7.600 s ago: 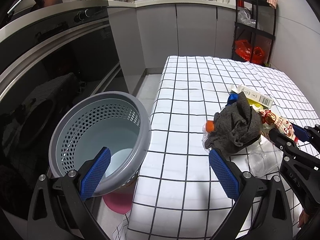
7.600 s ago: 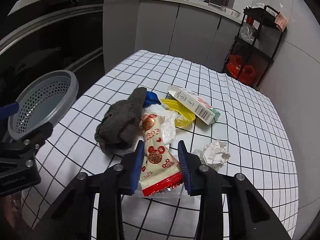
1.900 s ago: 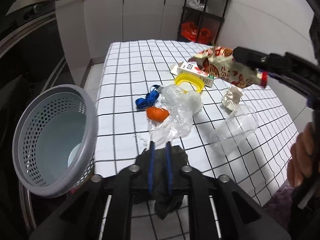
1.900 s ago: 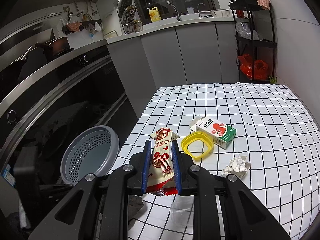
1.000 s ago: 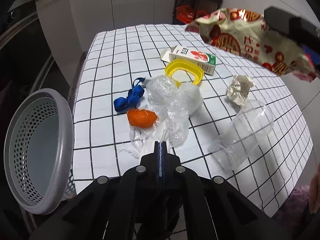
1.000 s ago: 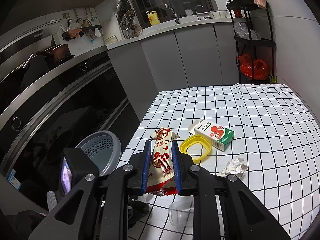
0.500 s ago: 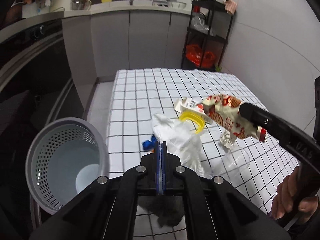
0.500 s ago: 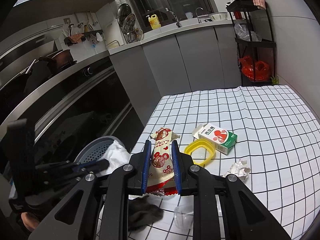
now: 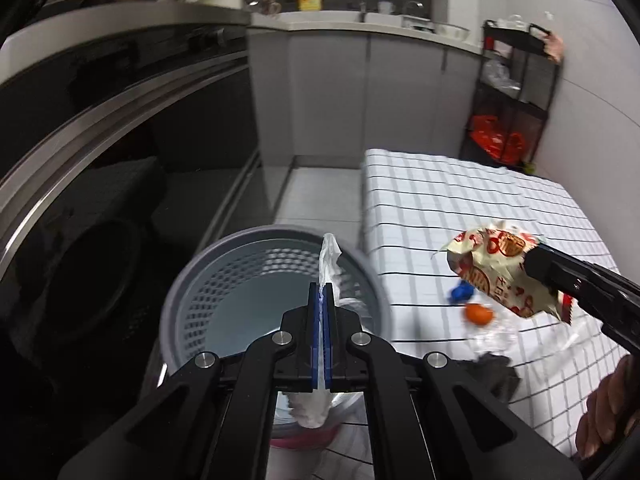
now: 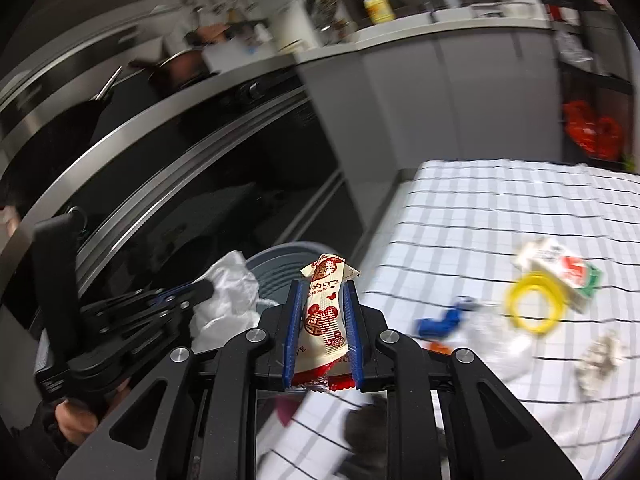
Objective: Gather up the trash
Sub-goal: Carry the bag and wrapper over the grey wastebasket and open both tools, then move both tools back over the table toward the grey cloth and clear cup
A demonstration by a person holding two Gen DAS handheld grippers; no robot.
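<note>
Pinching a plastic bag [image 9: 329, 258] above the bin [image 9: 208, 280], the left tool [image 9: 322, 312] needs releasing; the right tool [image 10: 322, 312] grips a snack wrapper [image 10: 324, 312].

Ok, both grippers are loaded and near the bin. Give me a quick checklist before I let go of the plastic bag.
1. Left gripper shut on the white plastic bag: ok.
2. Bag above the grey basket opening: ok in the left wrist view, where it hangs in front of the basket's inside.
3. Basket has room: ok, only its bare floor shows.
4. Right gripper shut on the snack wrapper: ok.
5. Wrapper over the basket: not ok; in the left wrist view it hangs over the checked tablecloth.
6. Bag free of the table litter: cannot tell, its lower end is hidden.
</note>
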